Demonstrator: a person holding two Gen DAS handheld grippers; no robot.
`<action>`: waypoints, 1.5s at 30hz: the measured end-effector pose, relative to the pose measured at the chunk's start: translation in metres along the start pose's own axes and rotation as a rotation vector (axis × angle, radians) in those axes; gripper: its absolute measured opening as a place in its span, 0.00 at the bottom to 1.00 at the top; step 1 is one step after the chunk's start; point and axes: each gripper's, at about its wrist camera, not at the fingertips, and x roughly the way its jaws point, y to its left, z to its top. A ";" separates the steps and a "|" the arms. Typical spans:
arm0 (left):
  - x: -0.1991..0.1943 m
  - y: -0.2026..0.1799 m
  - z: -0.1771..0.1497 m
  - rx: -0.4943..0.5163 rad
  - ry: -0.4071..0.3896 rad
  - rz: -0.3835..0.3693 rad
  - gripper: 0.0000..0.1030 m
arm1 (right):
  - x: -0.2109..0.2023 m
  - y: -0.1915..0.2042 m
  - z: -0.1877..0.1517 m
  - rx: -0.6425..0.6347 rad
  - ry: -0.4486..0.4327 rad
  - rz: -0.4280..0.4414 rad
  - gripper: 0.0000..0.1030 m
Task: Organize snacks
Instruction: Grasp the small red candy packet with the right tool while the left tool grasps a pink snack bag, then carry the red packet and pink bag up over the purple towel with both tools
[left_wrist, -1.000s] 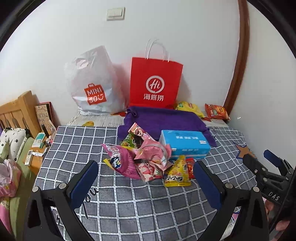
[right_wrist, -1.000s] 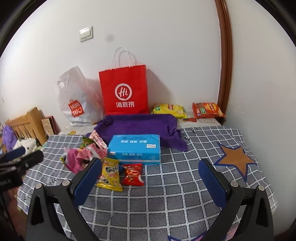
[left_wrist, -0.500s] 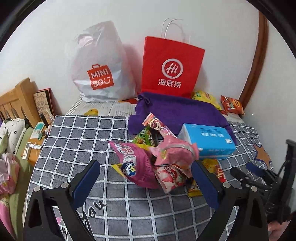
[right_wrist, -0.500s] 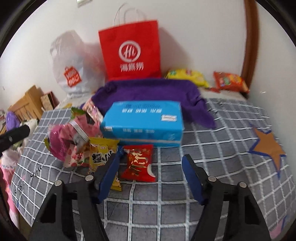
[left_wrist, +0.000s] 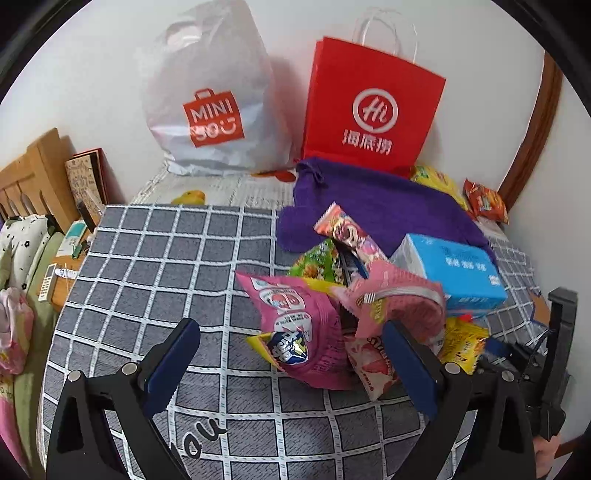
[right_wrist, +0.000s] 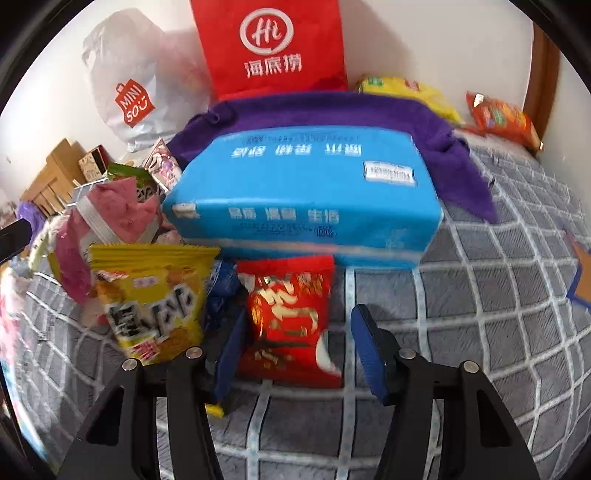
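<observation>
On the checked cloth (right_wrist: 461, 295), the red snack packet (right_wrist: 291, 321) lies between the closing right tool's (right_wrist: 295, 354) blue pads.

The small red snack packet (right_wrist: 291, 317) is shiny plastic film. Just behind it, the long blue tissue pack (right_wrist: 306, 199) has smooth, glossy wrap. Behind that lies a soft, fuzzy purple cloth (right_wrist: 325, 110). The grey checked blanket (right_wrist: 461, 314) underneath looks matt and woven. The tall red paper bag (right_wrist: 273, 44) looks smooth.
</observation>
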 end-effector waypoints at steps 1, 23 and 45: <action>0.003 -0.001 0.000 0.003 0.006 0.007 0.96 | 0.000 0.001 -0.001 -0.017 -0.004 -0.016 0.40; 0.061 0.004 -0.001 -0.053 0.091 -0.057 0.54 | -0.007 -0.051 -0.010 0.015 -0.035 -0.097 0.42; -0.007 0.020 -0.015 -0.045 0.073 -0.050 0.53 | -0.052 -0.038 -0.014 0.054 -0.085 -0.071 0.40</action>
